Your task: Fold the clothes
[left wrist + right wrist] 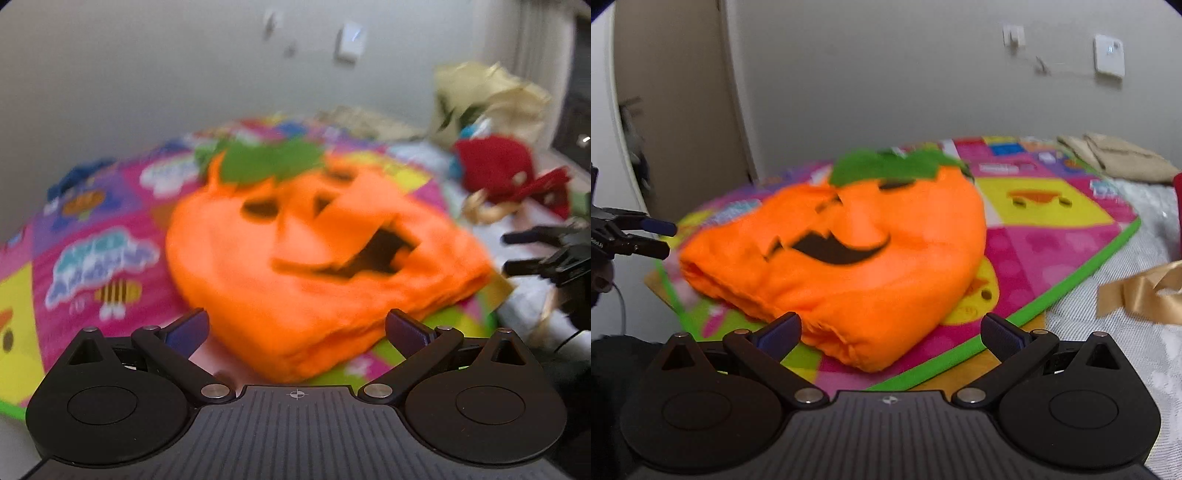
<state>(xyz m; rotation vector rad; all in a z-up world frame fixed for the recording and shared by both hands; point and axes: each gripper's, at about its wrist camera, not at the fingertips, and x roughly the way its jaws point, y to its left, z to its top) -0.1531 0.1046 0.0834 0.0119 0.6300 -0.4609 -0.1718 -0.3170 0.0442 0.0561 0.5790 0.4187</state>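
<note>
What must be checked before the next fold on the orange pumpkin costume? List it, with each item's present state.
1. Left gripper open and empty: ok, fingers spread with nothing between them.
2. Right gripper open and empty: ok, same.
3. Pumpkin costume lies on the colourful play mat, already doubled over: ok, layered edges show along its near side.
4. Costume free of other things: ok, the red garment and gold ribbon lie apart from it.
5. Grippers clear of each other: ok, each sits at an opposite side of the costume.
6. Fold lies even and flat: cannot tell, both views are blurred.
</note>
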